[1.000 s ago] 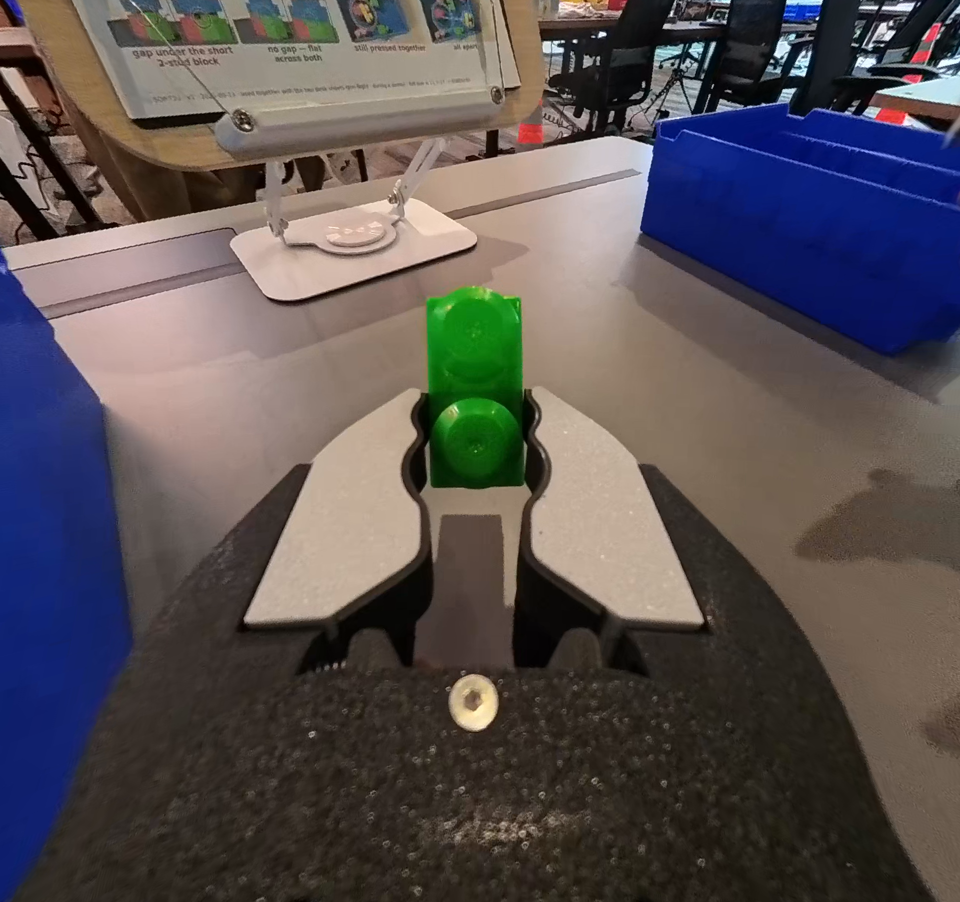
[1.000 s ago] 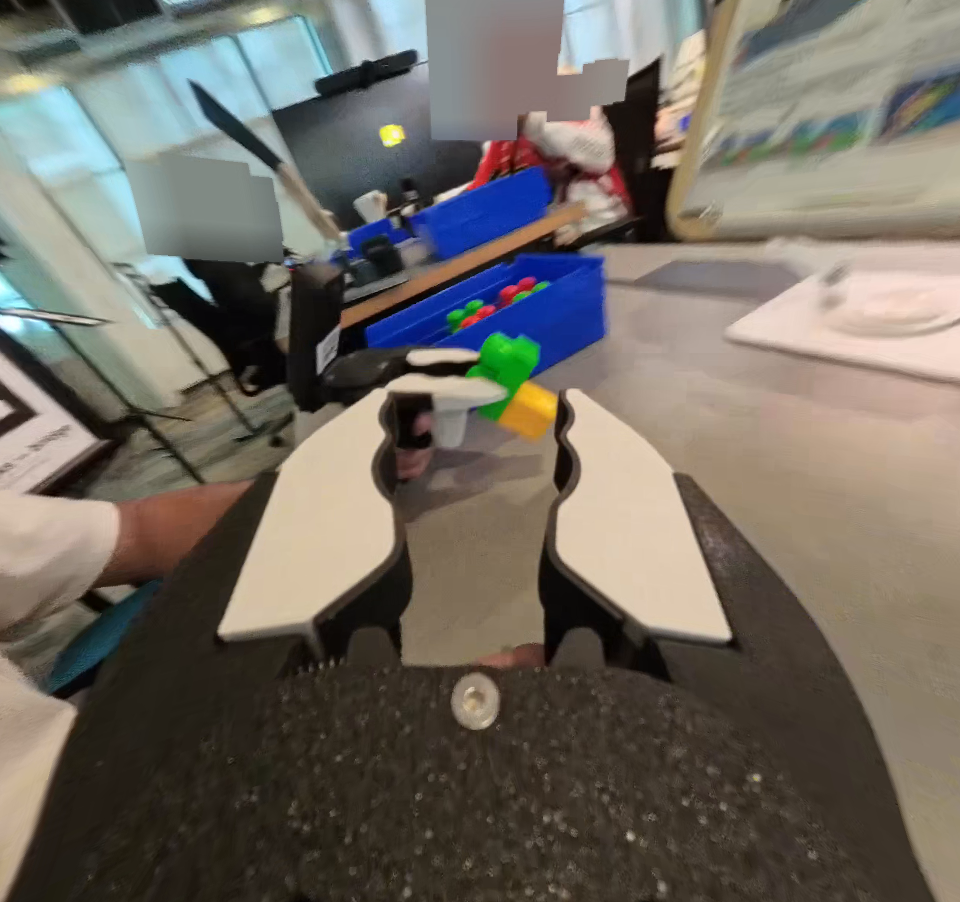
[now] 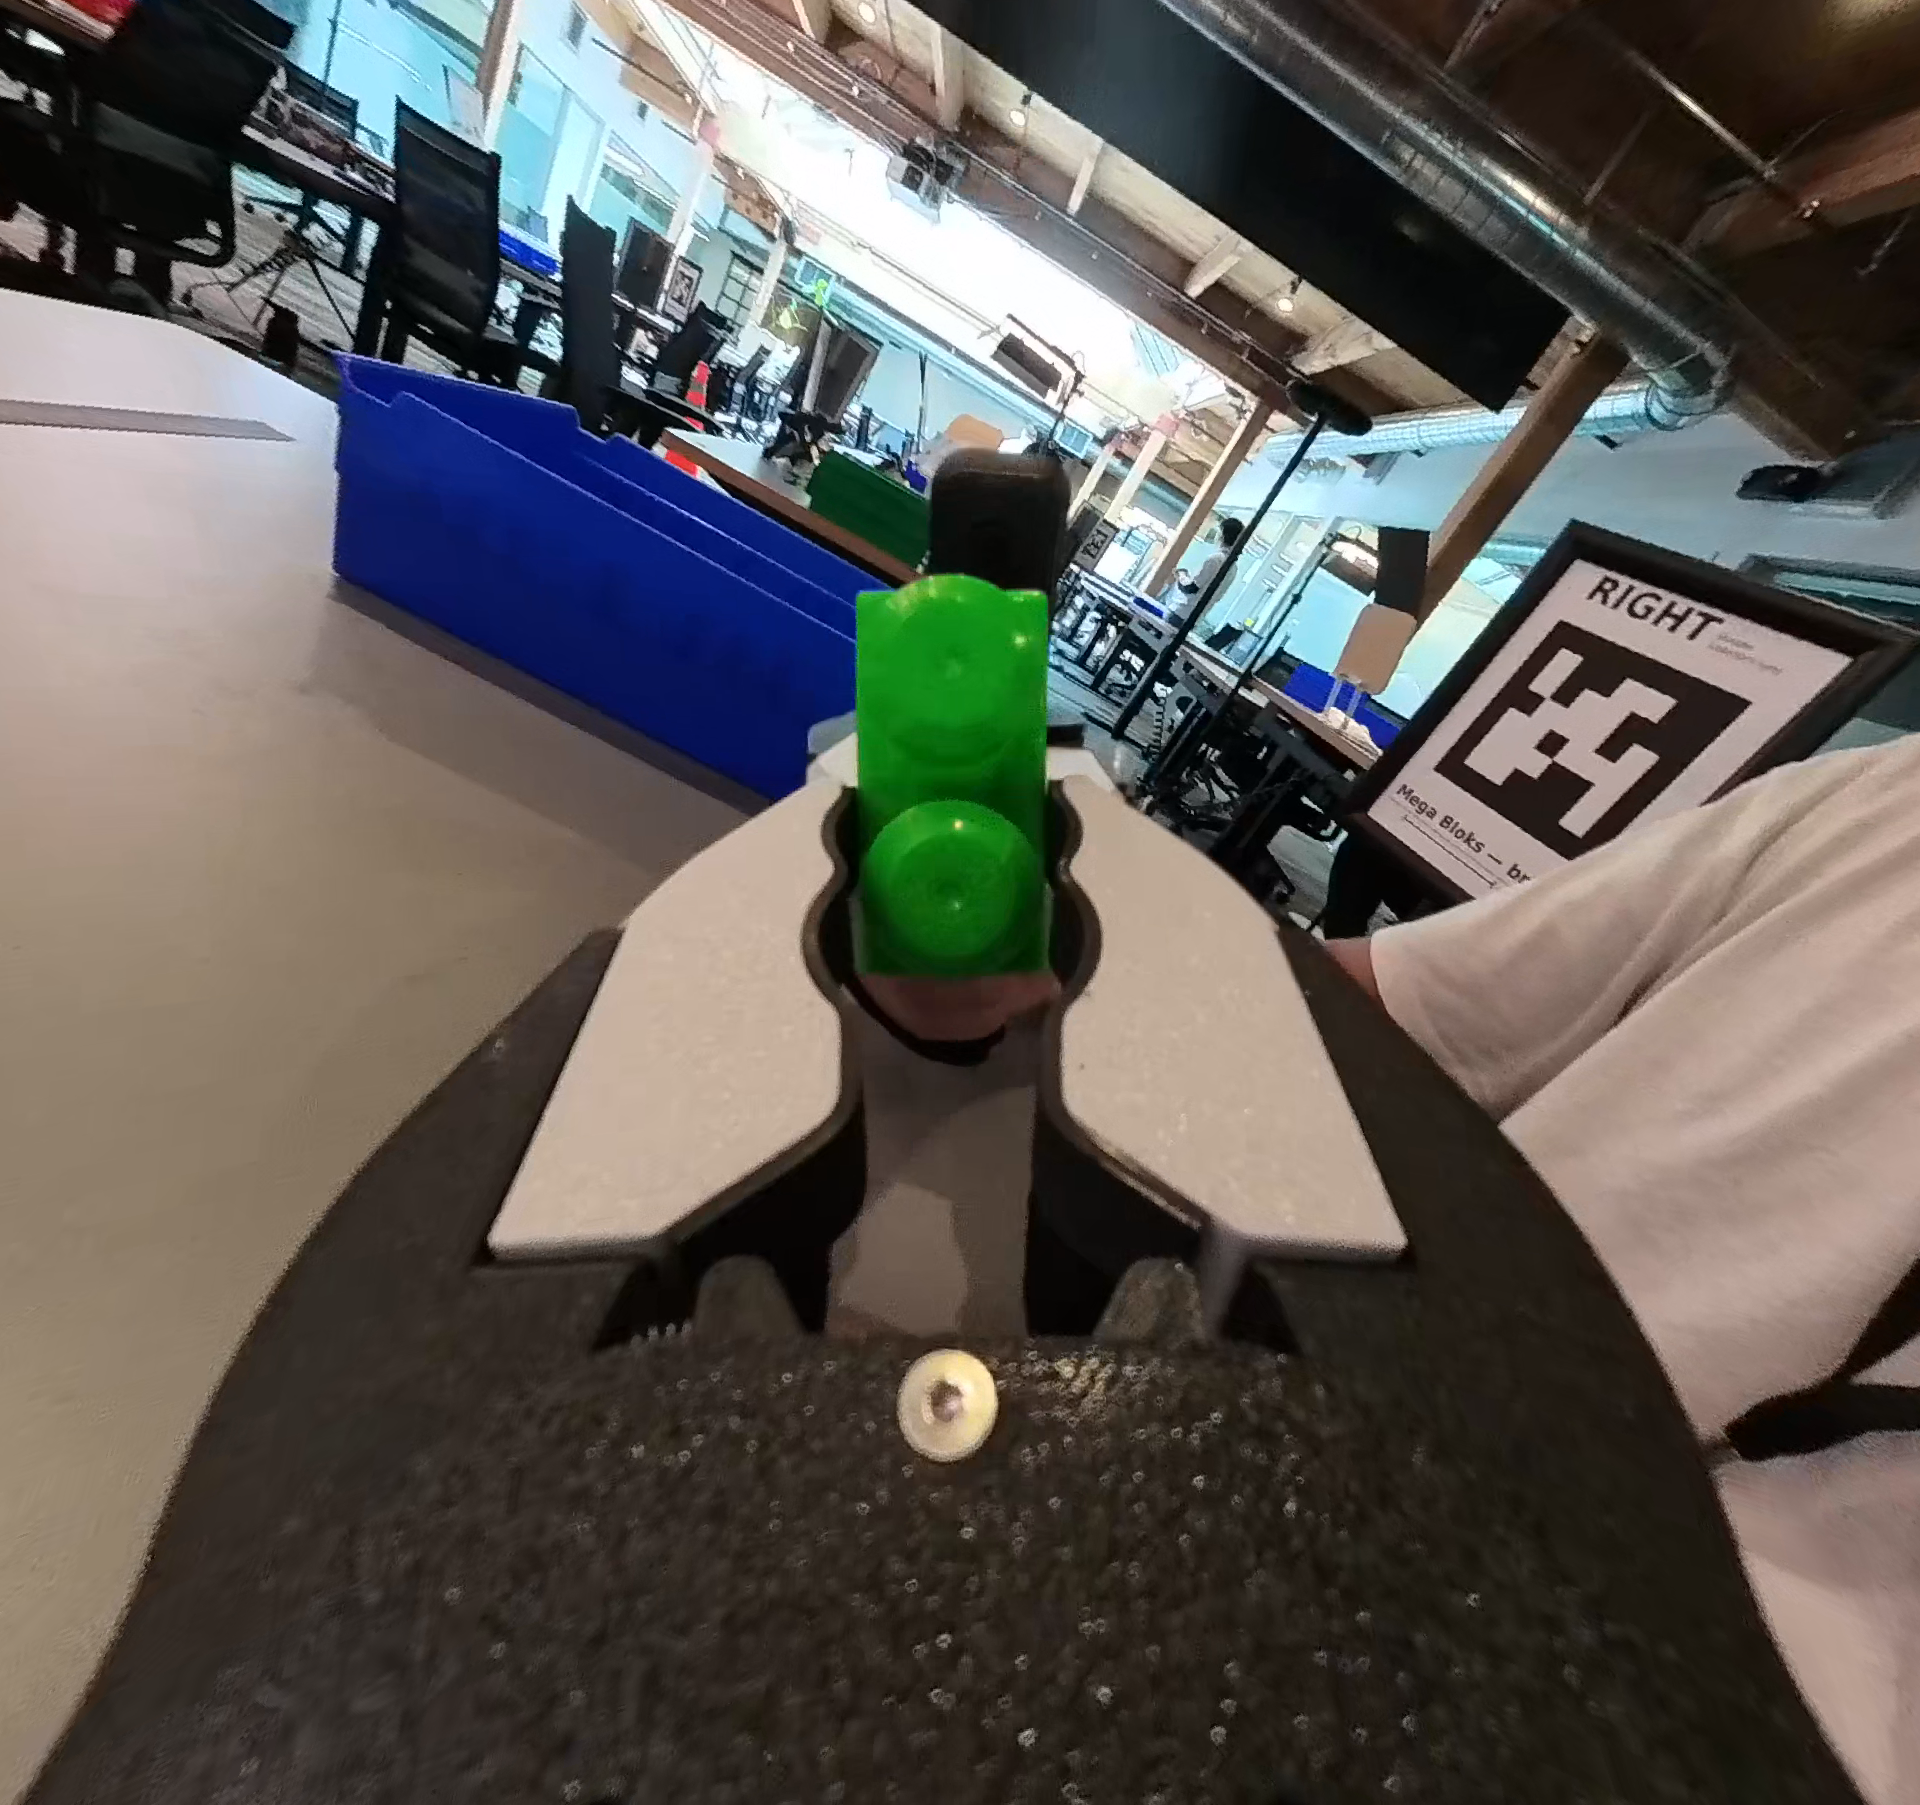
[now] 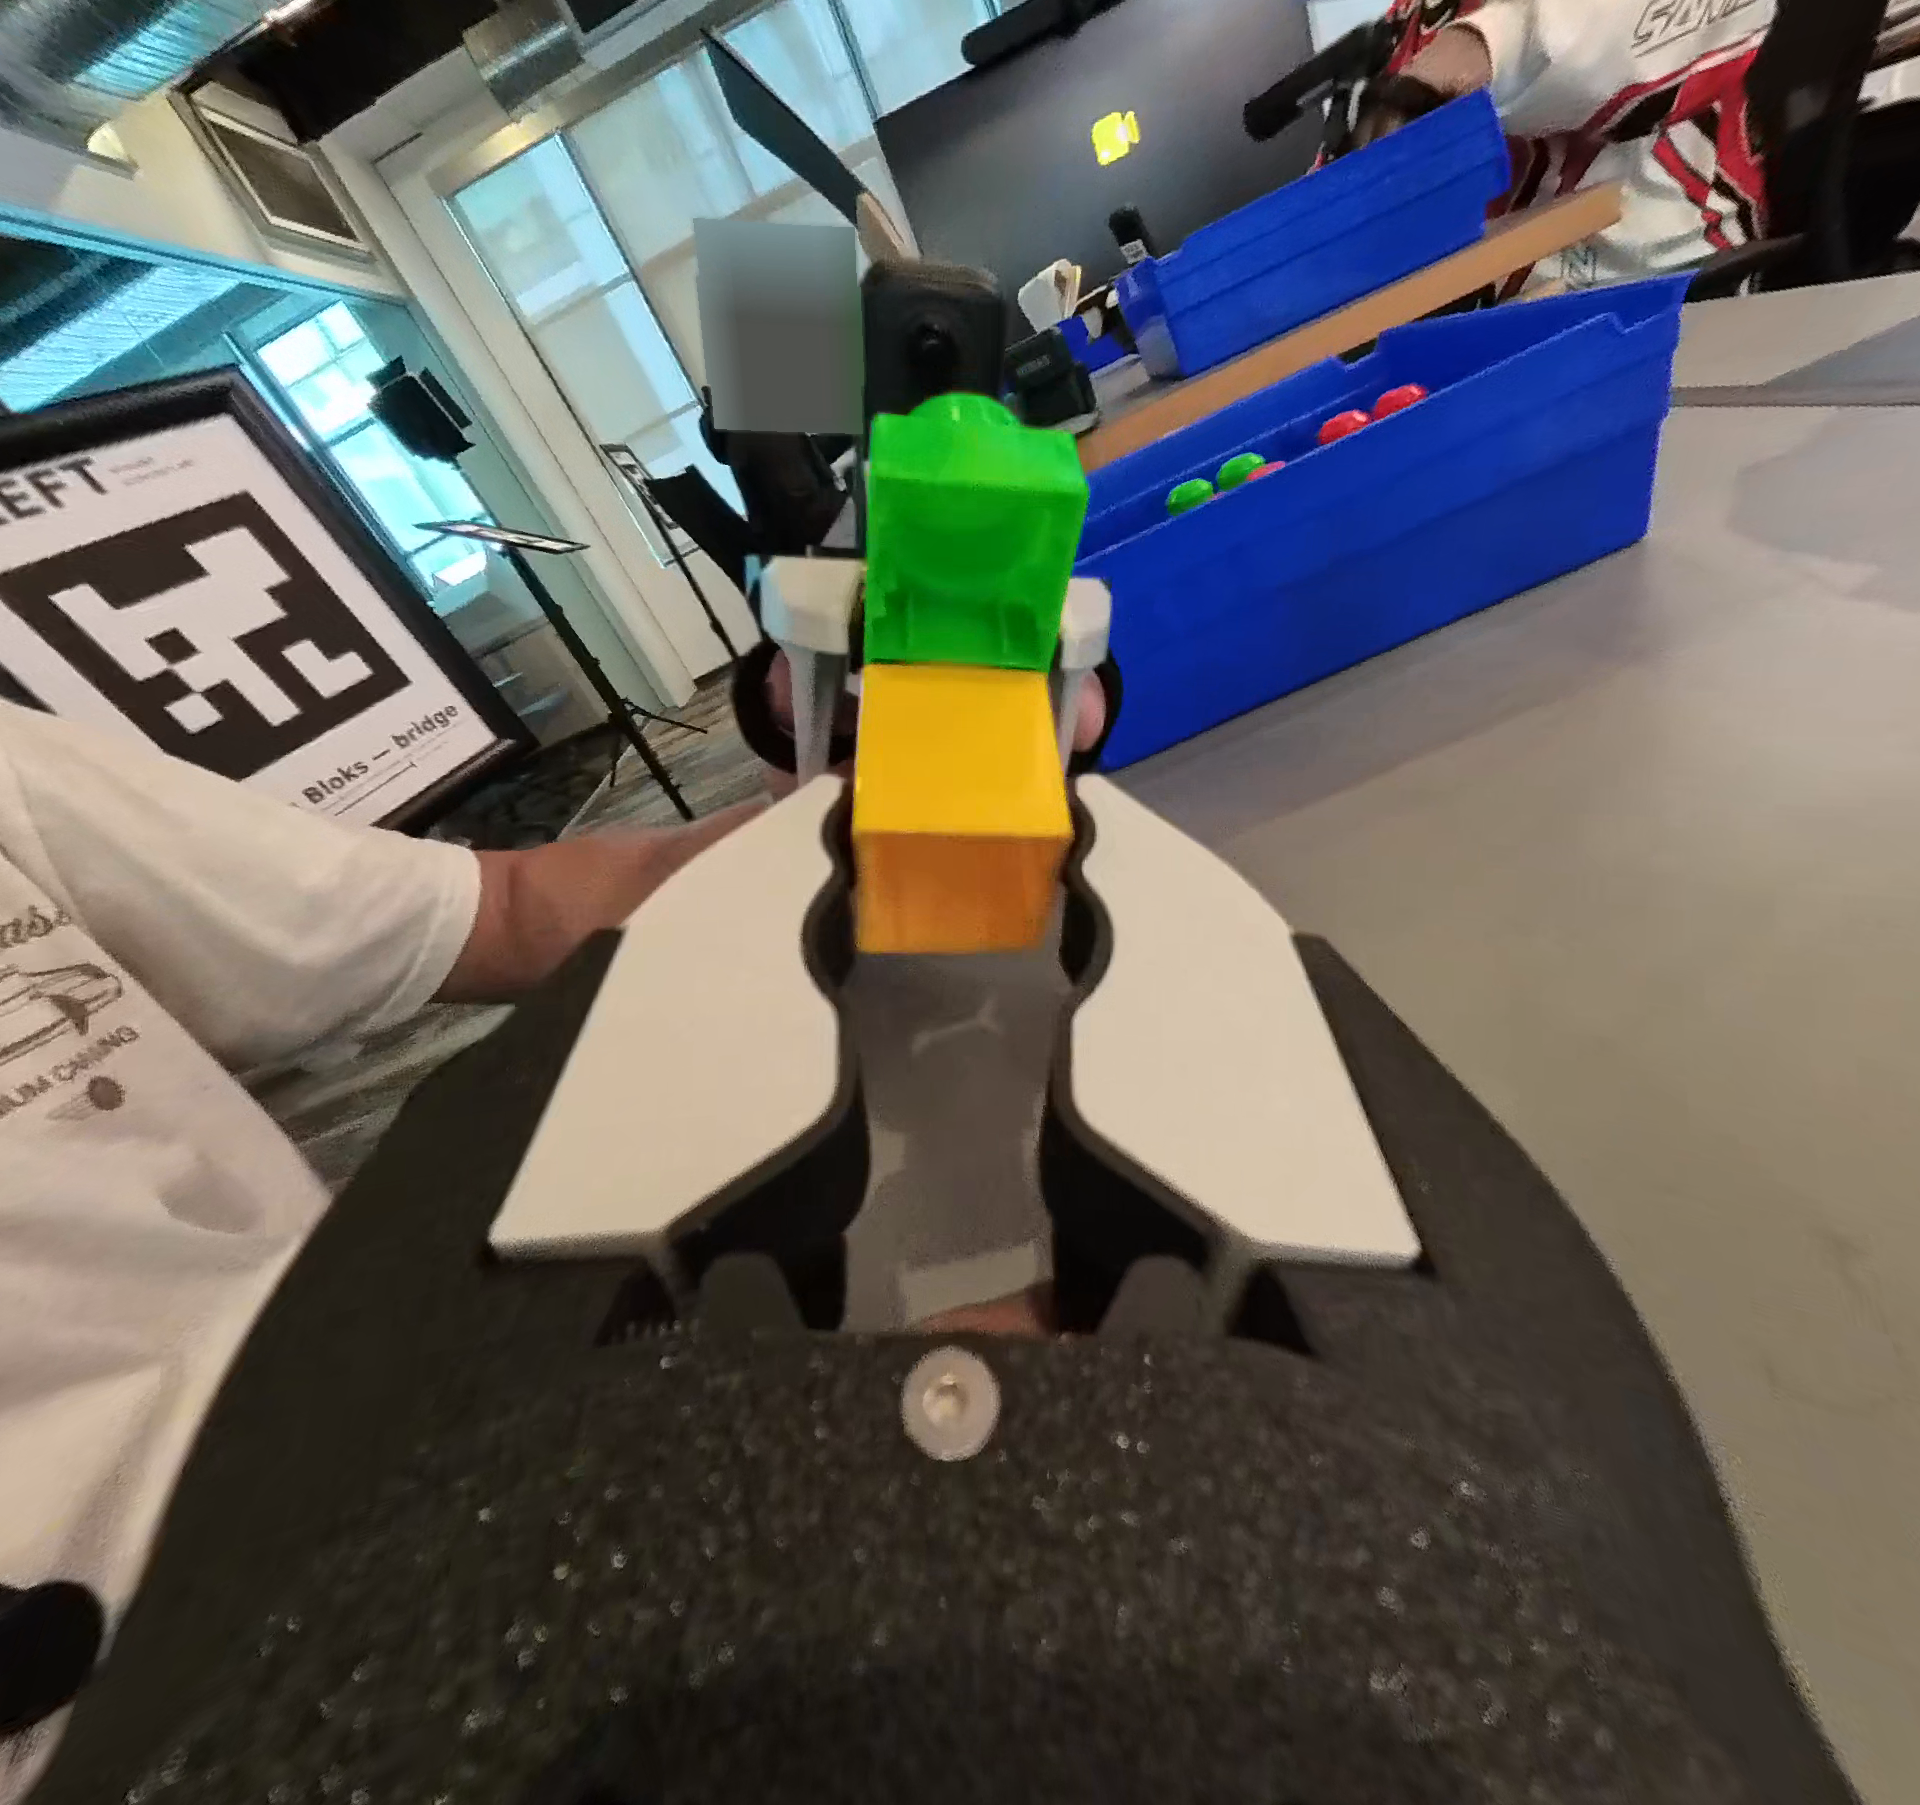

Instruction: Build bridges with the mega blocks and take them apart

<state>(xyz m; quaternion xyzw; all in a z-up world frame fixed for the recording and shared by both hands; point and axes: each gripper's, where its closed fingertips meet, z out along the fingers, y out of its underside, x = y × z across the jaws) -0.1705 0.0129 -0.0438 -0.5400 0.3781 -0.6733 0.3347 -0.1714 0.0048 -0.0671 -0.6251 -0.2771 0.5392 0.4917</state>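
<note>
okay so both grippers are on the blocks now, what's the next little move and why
Probably pull the grippers straight apart. The left gripper is shut on the green block, the right gripper on the yellow block, and the two blocks look still joined, lifted off the table.

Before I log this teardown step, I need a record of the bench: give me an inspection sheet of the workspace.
Surface: grey table, bare where visible.
Job's things: green block joined to yellow block, held in the air between both grippers.
Clutter: blue bin with red and green blocks; second blue bin, contents hidden.
Grippers: left gripper shut on the green block; right gripper shut on the yellow block.
Cables: nothing seen.
Surroundings: framed marker signs, office chairs, person in white shirt.
</note>
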